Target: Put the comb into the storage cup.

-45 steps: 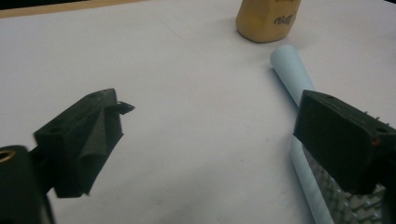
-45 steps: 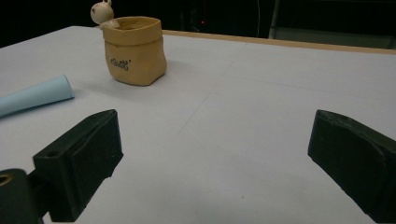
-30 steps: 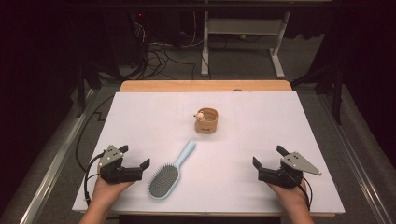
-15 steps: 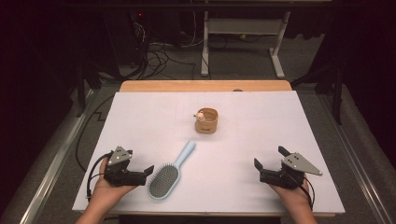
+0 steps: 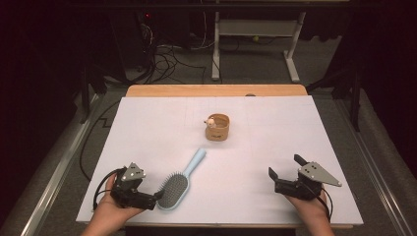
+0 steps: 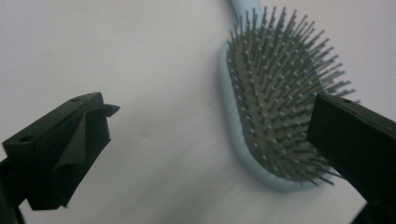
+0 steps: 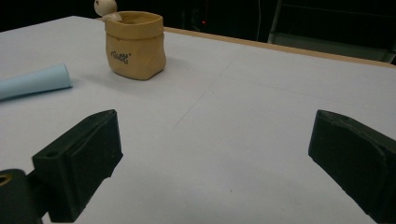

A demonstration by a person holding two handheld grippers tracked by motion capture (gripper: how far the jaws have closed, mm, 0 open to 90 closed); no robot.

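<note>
Hairbrush (image 5: 179, 183) now sits just beside the left gripper (image 5: 156, 196), which has closed in, jaws spread, ready to grab, while the right gripper (image 5: 284, 173) waits open

from the high view we look forward and down on the whole table (image 5: 147, 123). the left gripper view looks close down at the hairbrush (image 6: 275, 116) by the near edge; the right gripper view looks low toward the far edge.
</note>
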